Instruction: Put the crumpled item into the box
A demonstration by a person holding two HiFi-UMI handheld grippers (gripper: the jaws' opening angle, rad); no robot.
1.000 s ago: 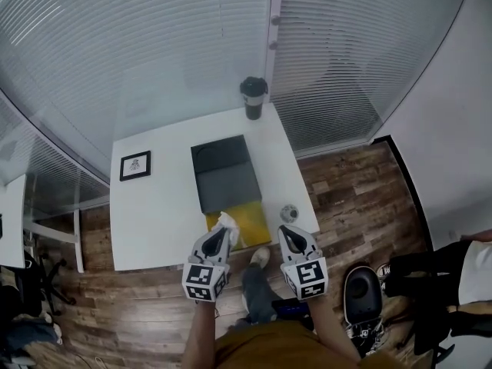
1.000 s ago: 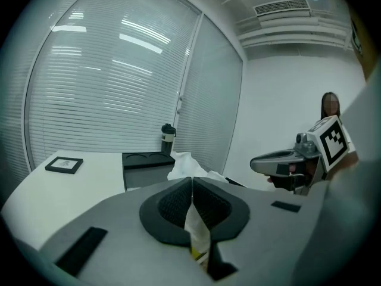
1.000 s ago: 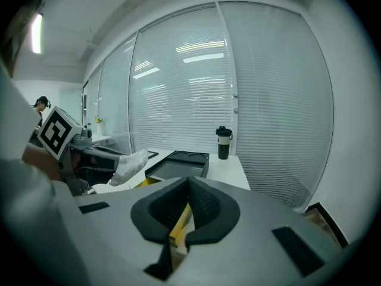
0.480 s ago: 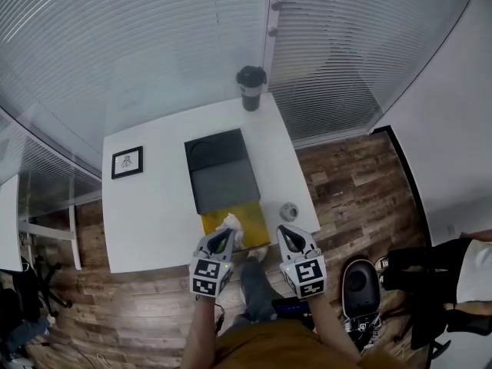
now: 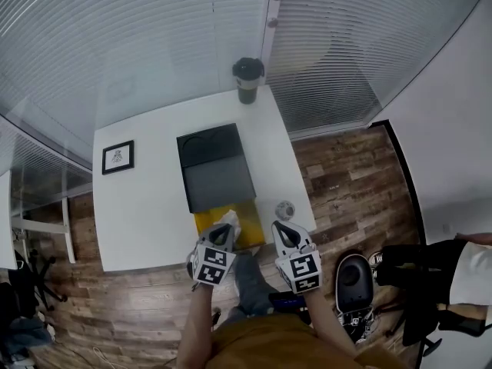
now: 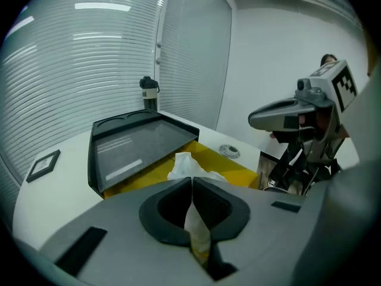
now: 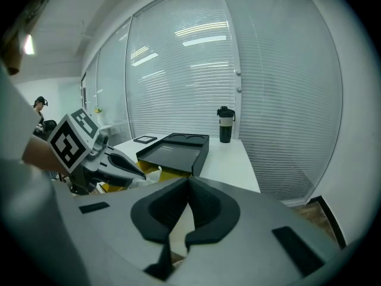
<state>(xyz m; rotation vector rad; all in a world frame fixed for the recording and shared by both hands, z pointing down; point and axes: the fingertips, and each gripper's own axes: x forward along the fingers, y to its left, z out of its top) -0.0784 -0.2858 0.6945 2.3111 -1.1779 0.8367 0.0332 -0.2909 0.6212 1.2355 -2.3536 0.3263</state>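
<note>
Pinching crumpled tissue (image 6: 189, 167) with fingers of left gripper (image 6: 191, 181) over yellow box (image 5: 251, 221) at 6 o'clock edge of surface (image 5: 146, 214). Holding right gripper (image 7: 187, 185) at its 3 o'clock, fingers pressed together.

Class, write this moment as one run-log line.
left tongs: shut on crumpled tissue | tissue: over yellow box | right tongs: shut, empty

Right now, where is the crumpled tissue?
Head view, low centre: the tissue is pinched in the shut left gripper, over the open near end of the yellow box.
</note>
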